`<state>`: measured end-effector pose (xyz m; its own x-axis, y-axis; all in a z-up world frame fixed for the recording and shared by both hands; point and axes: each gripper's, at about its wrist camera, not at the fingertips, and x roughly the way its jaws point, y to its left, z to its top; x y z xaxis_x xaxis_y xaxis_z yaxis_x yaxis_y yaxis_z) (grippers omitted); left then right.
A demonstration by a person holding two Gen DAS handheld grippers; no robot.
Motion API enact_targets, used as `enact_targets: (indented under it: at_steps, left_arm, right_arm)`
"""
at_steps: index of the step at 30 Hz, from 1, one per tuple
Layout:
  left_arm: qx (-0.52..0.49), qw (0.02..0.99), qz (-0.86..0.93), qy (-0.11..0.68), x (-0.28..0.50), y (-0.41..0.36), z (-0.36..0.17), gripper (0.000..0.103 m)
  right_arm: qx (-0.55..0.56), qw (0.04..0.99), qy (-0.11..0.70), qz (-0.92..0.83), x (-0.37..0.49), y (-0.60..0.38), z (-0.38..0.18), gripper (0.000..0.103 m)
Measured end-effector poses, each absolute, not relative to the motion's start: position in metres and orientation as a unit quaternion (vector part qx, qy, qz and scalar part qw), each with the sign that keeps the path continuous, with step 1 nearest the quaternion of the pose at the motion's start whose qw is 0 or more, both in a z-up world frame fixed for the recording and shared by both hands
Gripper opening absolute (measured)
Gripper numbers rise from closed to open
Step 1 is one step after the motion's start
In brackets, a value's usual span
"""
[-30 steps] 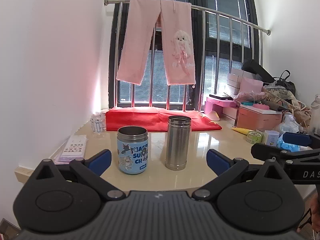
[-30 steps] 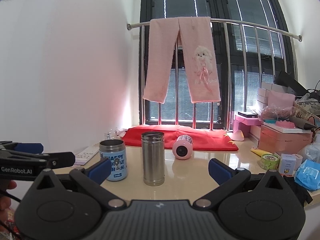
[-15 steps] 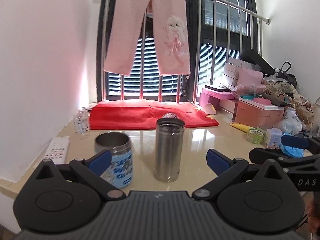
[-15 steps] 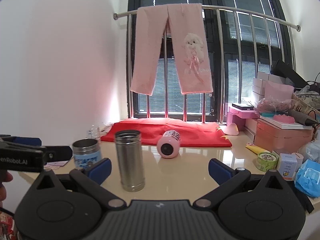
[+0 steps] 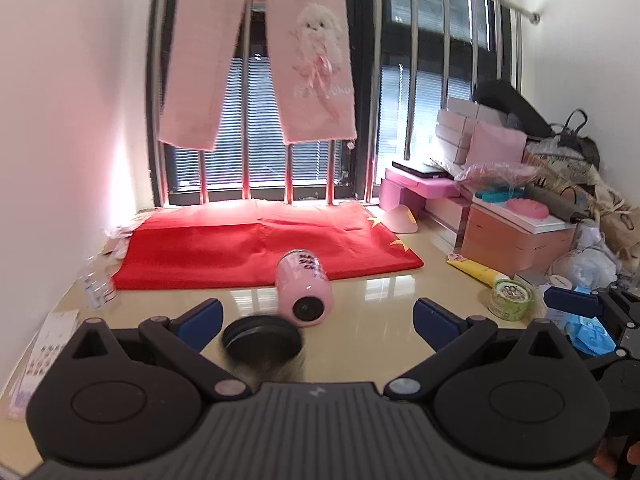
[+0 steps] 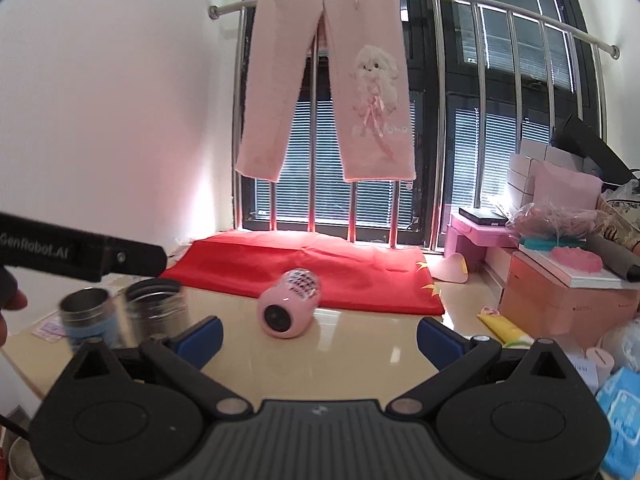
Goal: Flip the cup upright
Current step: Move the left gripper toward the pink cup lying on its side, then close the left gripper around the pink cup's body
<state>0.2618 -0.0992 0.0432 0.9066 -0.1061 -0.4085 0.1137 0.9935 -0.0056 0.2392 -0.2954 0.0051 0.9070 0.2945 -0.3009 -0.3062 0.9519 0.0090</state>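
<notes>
on the table (image 6: 360, 360), at the red cloth's (image 6: 304, 268) near edge, the pink cup (image 6: 289, 309) lies on its side, long axis pointing back, dead ahead of both gaping, empty grippers, right gripper (image 6: 319, 334) seemingly better lined up than left gripper (image 5: 316, 318).

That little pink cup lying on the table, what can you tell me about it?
The pink cup is a short, rounded cylinder, glossy like coated metal or plastic, with dark printed lettering on its side. It lies tipped over on the shiny beige tabletop, with one round end, which has a dark circle at its centre, facing the cameras. The far end reaches the edge of the red cloth. Neither gripper touches it.
</notes>
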Motion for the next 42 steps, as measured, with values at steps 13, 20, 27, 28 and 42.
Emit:
enact_targets:
  at_steps: [13, 20, 27, 28, 42]
  left_arm:
    - [0.009, 0.928, -0.030, 0.372, 0.438, -0.146, 0.051, 0.103]
    - [0.027, 0.888, 0.003, 0.460, 0.526, -0.144, 0.026, 0.103]
    - [0.054, 0.848, 0.040, 0.526, 0.591, -0.138, -0.019, 0.103]
    - [0.052, 0.843, 0.038, 0.535, 0.597, -0.136, -0.025, 0.103]
    - [0.063, 0.796, 0.014, 0.602, 0.634, -0.130, -0.082, 0.085]
  right_arm:
    - [-0.029, 0.972, 0.169, 0.160, 0.349, -0.342, -0.011, 0.103]
    - [-0.040, 0.967, 0.181, 0.175, 0.406, -0.345, -0.025, 0.103]
    - [-0.054, 0.956, 0.204, 0.206, 0.455, -0.336, -0.040, 0.103]
    - [-0.056, 0.954, 0.209, 0.209, 0.463, -0.335, -0.043, 0.103]
    - [-0.050, 0.947, 0.241, 0.208, 0.491, -0.331, -0.065, 0.103]
